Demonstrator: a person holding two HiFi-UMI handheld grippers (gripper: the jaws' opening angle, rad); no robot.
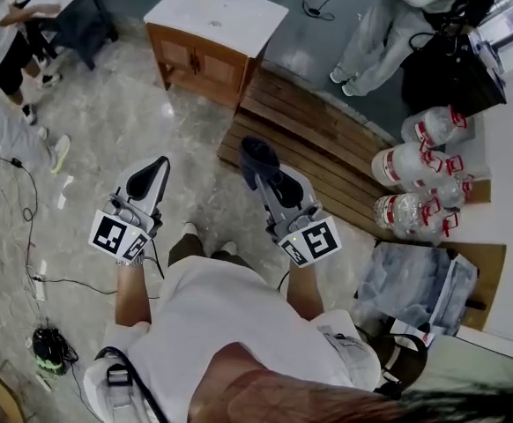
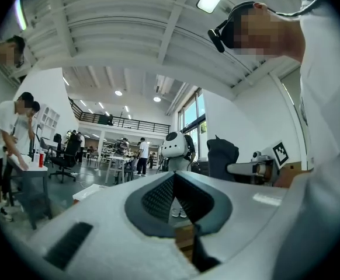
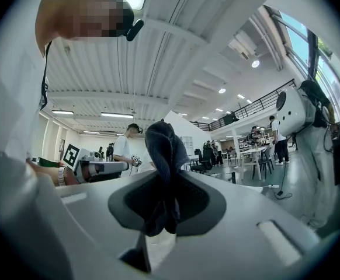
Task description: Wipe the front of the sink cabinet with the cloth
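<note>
Cloth pinched in right claw, left claw pressed together and empty, both well apart from cabinet ahead; likely approach step, next calling for closing in and pressing cloth to its front.

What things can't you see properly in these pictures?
- Sink cabinet: the head view sees it from far above, so any dirt on its front is too small to tell.
- Cloth: it is bunched up in the right claw, so its full size and shape cannot be told in the right gripper view or the head view.
- Bottles: the print on their labels is too small in the head view.
</note>
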